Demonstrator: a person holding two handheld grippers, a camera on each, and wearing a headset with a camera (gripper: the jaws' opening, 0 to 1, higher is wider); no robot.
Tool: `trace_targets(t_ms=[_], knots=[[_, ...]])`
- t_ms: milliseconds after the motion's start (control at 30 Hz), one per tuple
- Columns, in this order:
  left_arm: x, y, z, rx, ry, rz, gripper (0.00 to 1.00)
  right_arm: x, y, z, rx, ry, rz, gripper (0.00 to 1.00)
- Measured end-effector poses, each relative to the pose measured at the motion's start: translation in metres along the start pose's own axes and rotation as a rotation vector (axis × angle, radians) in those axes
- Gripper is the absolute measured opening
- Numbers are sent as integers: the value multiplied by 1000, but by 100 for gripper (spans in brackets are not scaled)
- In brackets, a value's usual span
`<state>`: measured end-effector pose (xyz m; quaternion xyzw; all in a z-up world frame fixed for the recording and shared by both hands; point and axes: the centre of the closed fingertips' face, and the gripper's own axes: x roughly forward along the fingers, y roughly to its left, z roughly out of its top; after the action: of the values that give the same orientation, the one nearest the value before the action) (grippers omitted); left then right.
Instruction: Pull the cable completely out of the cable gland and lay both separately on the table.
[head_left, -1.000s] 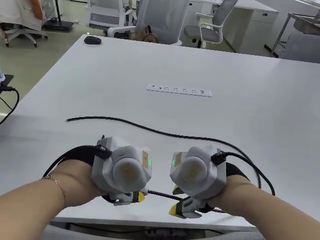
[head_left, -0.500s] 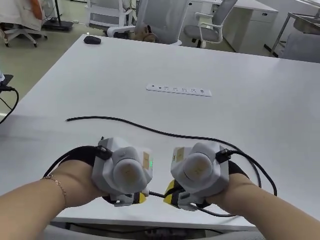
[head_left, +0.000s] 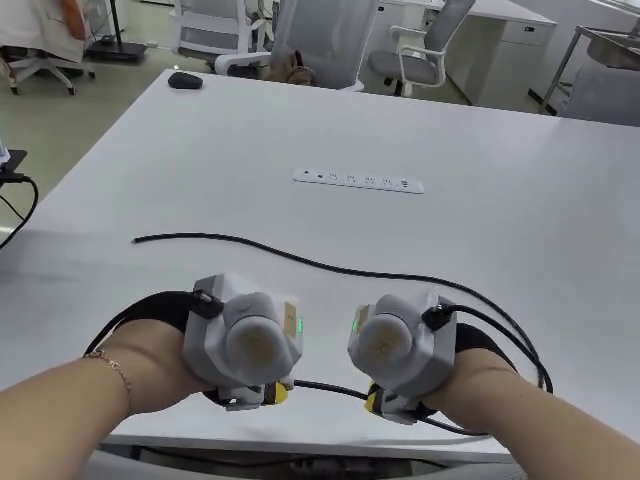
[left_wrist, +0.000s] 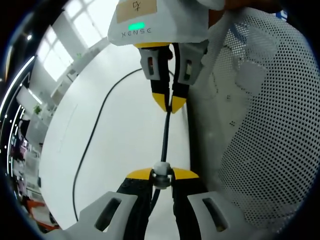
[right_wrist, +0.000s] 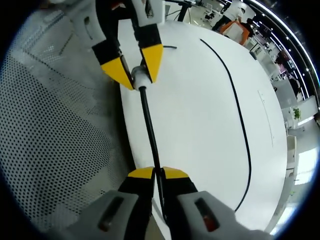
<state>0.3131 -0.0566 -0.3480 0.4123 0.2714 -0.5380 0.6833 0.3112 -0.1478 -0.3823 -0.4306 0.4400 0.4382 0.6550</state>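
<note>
Left gripper (left_wrist: 161, 175): jaws closed to a narrow gap and clamped on the cable gland (right_wrist: 139, 76), which sits between the yellow tips.
Right gripper (right_wrist: 156, 173): jaws almost fully together, pinching the black cable (right_wrist: 149, 125) itself, with no gap that I can see.
Change: half a second ago the right gripper was close against the left one. Now it stands apart from it, and a straight, tight piece of cable spans between the two.
Meaning: I judge this as one pulling stroke done. Some cable has probably come through the gland, but the two are not yet separated.
Cable position: from the right gripper it passes behind the hand, loops round, and lies across the counter (head_left: 420, 130) ahead of both grippers. Its free end is far off beyond the left gripper.
Behind the gland: a short bit of cable shows under the left gripper's tips; how much is left I cannot tell.
Remaining: probably more strokes, then both things laid down apart.
</note>
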Motion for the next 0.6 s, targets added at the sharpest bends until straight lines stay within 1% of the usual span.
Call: trace_targets(t_ms=[67,100,133,167,200,233,267,300,333,367,400,433,467,500,533,567,600], knots=[[0,0,0,-1,-1,-1,15,1,-3,-9,22,37,-9,4],[0,0,0,-1,-1,-1,15,1,-4,-12,16,51,-17,4],[0,0,0,0,-1,-1,15,1,-7,-16,-2,76,-34,4],[0,0,1,-1,-3,1,15,1,-8,-21,-17,105,-40,4],[-1,0,1,-4,-6,2,15,2,-6,-22,-12,108,-34,5],[-1,0,2,-6,-9,1,15,3,-2,-22,-10,110,-11,8],[-1,0,2,-6,-10,1,15,4,3,-20,-12,96,16,14],[-1,0,2,-5,-10,2,15,6,12,-10,2,44,60,19],[0,0,2,-3,-8,2,15,4,14,-3,15,11,67,21],[0,-2,1,0,-5,-3,15,2,16,8,7,-38,76,22],[0,-2,1,1,-4,-6,15,1,17,15,-1,-70,80,22],[1,-3,1,4,-3,-7,15,-2,19,25,-10,-120,94,22],[0,-3,1,7,-3,-7,15,-3,20,29,-9,-136,98,23],[0,-3,2,8,-5,-7,15,-6,22,39,-8,-186,109,23],[0,-2,2,7,-9,-6,15,-8,24,44,-14,-215,116,23],[0,-2,3,6,-12,-4,15,-12,26,53,-21,-258,126,22],[0,-2,4,7,-15,-4,15,-14,27,57,-23,-279,129,21]])
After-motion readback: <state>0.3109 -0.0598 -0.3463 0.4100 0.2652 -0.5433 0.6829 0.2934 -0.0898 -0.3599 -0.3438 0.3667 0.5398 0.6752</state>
